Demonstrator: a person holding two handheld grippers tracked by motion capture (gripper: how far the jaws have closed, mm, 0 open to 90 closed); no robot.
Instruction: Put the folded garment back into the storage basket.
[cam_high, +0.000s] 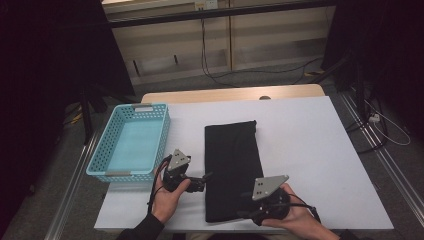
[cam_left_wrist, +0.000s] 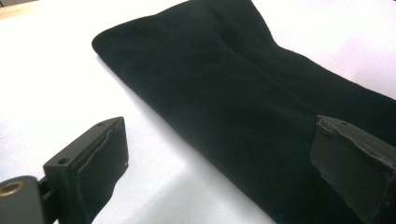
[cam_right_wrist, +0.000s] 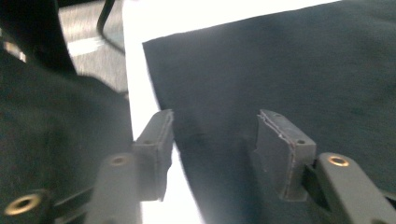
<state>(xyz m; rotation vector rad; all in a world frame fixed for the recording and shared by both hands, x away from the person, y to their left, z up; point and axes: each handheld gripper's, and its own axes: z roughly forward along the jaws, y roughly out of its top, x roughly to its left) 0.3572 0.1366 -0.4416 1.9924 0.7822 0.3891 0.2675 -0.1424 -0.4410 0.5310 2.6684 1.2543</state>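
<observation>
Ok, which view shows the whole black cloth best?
The high view: the black cloth lies there full length beside the basket. The left gripper view shows one end, the right gripper view one corner.

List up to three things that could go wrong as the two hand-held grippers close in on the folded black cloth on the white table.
1. The left hand-held gripper is open astride the flat black folded cloth's long edge; it may pinch only the top layer.
2. The right hand-held gripper is open at the near corner by the white table's edge; a pull could drag the cloth off.
3. The light blue perforated plastic basket stands close beside the left hand; a swing might knock it.
</observation>
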